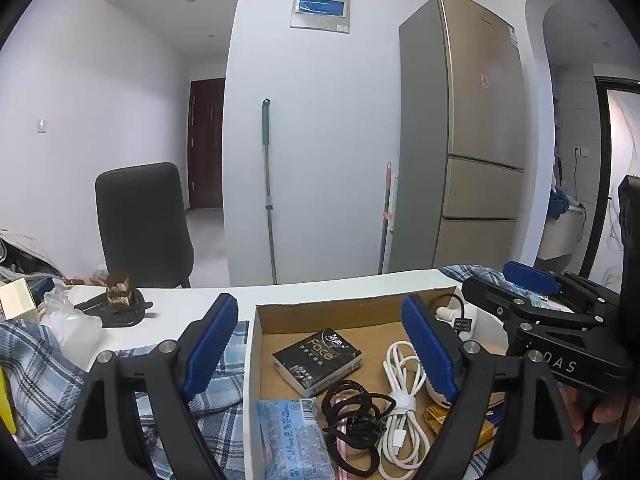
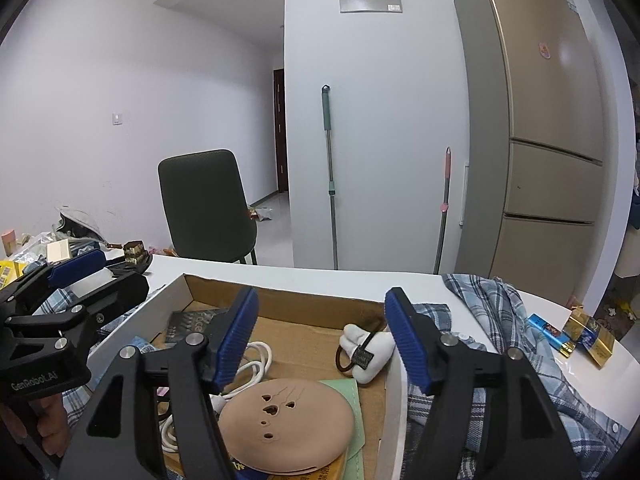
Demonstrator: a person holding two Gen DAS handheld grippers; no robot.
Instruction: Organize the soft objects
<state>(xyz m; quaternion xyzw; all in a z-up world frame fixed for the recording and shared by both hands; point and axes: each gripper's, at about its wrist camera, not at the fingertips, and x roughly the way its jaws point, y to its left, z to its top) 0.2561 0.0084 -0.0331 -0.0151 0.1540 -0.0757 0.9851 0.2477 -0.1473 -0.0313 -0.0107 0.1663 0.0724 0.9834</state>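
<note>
Both tongs gape wide and grip nothing: my left tongs [image 1: 322, 344] hang over the near left part of the box [image 1: 340, 312], my right tongs [image 2: 322, 340] over its right wall, and each shows in the other's view.

Largest, the desk [image 1: 320, 290] spreads under both. A plaid shirt [image 2: 520, 360] lies on it right of my right tongs, and I see plaid cloth [image 1: 36, 364] left of my left tongs too. The box sits between them, beneath both pairs.

Inside it, under my right tongs, lies a tan disc [image 2: 288, 428]. Between my left fingers I see a dark pack [image 1: 318, 360], with a white cable [image 1: 400, 400] coiled just right of it, black hair ties [image 1: 352, 420] nearer me and a blue packet [image 1: 292, 440] left of those. A white sock bundle [image 2: 370, 350] rests just left of my right-hand finger.
</note>
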